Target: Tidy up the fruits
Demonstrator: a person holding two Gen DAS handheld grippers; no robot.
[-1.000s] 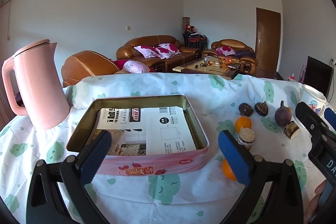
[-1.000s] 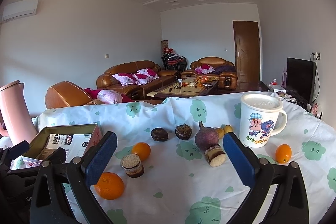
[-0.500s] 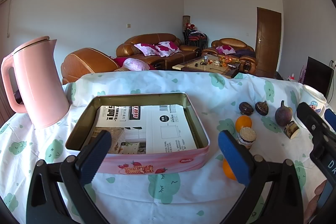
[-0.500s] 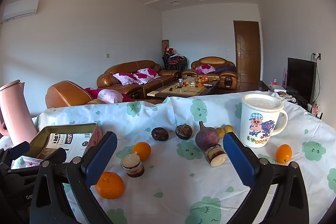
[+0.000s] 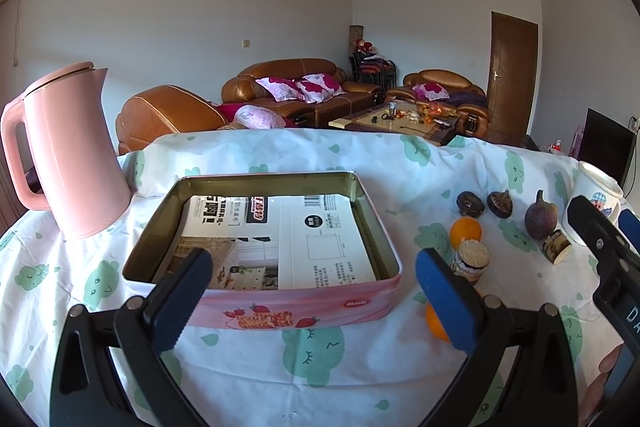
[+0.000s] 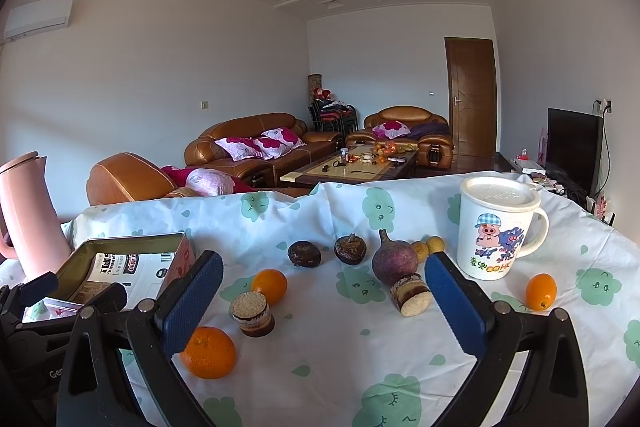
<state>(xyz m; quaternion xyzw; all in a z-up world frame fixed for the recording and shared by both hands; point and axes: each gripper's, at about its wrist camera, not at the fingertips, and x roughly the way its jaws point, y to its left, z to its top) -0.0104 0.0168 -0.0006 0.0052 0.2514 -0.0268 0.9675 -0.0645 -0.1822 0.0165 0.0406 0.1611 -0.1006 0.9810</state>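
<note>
Where fruit lies: cloud-print tablecloth (image 6: 340, 347), sofas (image 6: 256, 143) beyond.

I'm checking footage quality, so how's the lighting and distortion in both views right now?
Left wrist view: strong fisheye bending, black corners, sharp tin and kettle, soft daylight, no glare. Right wrist view: same curvature, ceiling bowed, mug and oranges crisp with faint shadows, no motion blur.

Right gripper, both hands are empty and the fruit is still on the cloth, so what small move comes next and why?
Probably lower the right gripper toward the nearest orange by its left finger. Both grippers are open and empty, the pink tin holds only a printed sheet, and that orange lies closest, clear of other pieces.
</note>
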